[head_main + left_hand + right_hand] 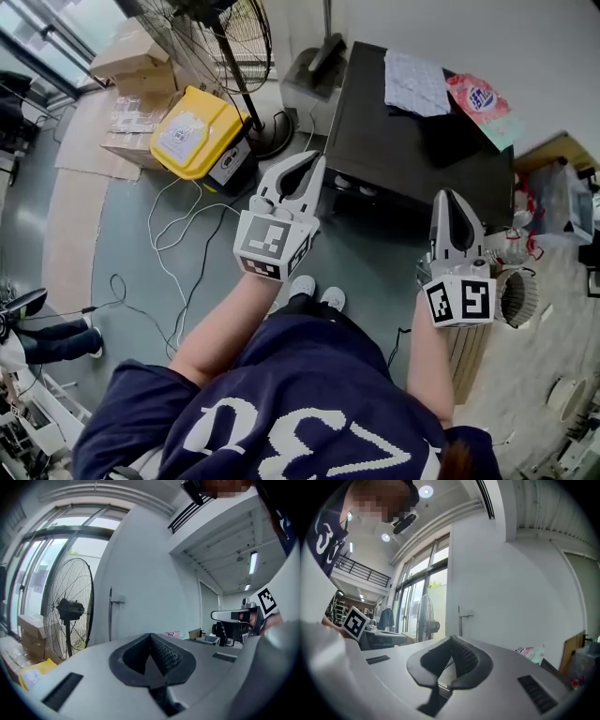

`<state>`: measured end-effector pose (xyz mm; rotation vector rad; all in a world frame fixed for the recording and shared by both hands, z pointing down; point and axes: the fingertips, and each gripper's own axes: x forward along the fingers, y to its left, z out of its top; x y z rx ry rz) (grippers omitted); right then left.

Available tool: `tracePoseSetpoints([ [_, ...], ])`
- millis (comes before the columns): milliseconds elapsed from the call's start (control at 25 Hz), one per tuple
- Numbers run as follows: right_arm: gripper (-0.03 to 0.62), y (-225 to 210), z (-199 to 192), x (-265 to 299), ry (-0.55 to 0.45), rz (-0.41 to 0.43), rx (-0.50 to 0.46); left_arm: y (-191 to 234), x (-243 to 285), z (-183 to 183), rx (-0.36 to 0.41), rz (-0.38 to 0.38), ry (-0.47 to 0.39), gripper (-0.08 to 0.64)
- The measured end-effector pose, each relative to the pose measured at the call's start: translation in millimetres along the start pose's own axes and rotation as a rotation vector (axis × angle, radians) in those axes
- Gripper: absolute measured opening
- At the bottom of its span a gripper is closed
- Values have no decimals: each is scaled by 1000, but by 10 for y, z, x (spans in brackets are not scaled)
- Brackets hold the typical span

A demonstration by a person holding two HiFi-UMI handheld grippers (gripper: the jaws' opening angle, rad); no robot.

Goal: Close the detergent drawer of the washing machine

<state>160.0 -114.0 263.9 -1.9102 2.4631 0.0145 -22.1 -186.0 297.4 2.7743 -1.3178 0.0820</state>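
Seen from above, a person in a dark printed shirt stood on the floor facing a black washing machine (375, 122), holding one claw in each hand, both pointing level toward it and well short of its front. The left claw (312, 165) was pressed fully together with nothing in it, and its own view (150, 637) showed the ribbed pads meeting. The right claw (452, 197) was likewise closed and empty (451, 639). A pale cloth (415, 82) and a pink detergent bag (480, 101) lay along the back edge of the machine's top. The detergent drawer could not be made out for certain. A pale strip (354, 185) just under the top's front edge, near its left front corner, might have been it, but whether it stood out or sat flush was not clear. The scene fitted either a drawer waiting to be pushed or one already home. If it did stand out, a closed claw tip set square on the middle of its face would likely serve best — pushing straight along the slide, not off-centre, until flush.
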Motion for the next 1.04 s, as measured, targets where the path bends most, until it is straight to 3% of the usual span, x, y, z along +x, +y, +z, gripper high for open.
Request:
tracePoseSetpoints([
  [520,14,124,206,-228,-36,-30,-32,-140,-262,173,60,6,-37,18],
  [1040,14,184,308,-264,-52,-25,-37,-135,-356,261,62,29,-70,18],
])
